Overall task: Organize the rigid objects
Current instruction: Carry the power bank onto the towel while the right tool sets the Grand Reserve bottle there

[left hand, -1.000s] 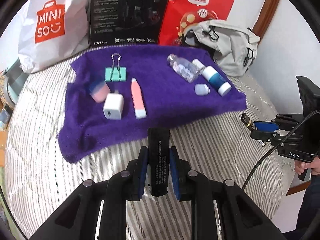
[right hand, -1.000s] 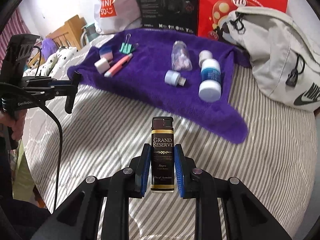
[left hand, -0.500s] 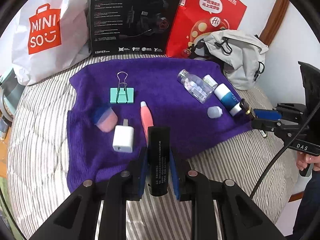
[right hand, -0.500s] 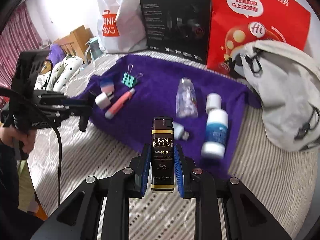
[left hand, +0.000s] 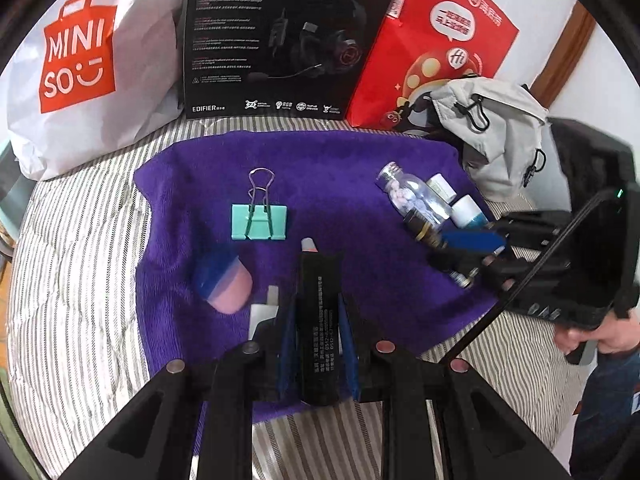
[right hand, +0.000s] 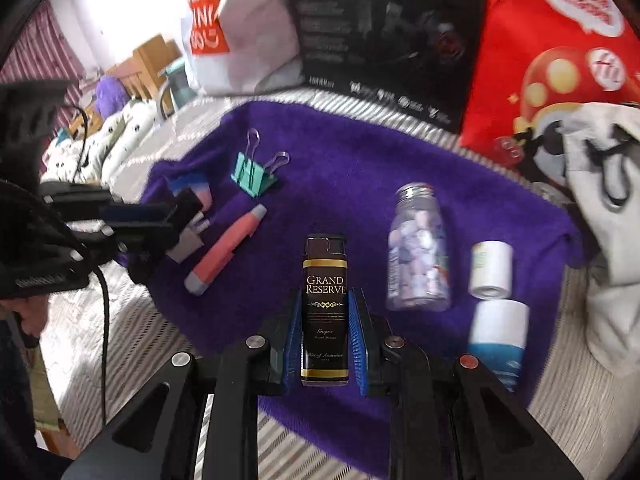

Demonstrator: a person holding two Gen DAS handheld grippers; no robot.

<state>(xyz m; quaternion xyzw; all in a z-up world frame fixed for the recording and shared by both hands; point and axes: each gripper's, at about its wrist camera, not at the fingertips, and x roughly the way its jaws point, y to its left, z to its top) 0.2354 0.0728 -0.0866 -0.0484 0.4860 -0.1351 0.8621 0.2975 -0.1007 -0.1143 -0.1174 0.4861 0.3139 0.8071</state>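
Both claws moved in over the purple towel [left hand: 360, 168] in the last second. Left claw [left hand: 318, 336] grasping a black lighter [left hand: 320, 320], right claw [right hand: 324, 340] grasping the Grand Reserve lighter [right hand: 325, 300]. Probably close to set-down among the sorted items.

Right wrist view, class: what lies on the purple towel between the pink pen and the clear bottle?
In the right wrist view, only bare purple towel lies between the pink pen and clear bottle; the gripper-held lighter overlaps that gap.
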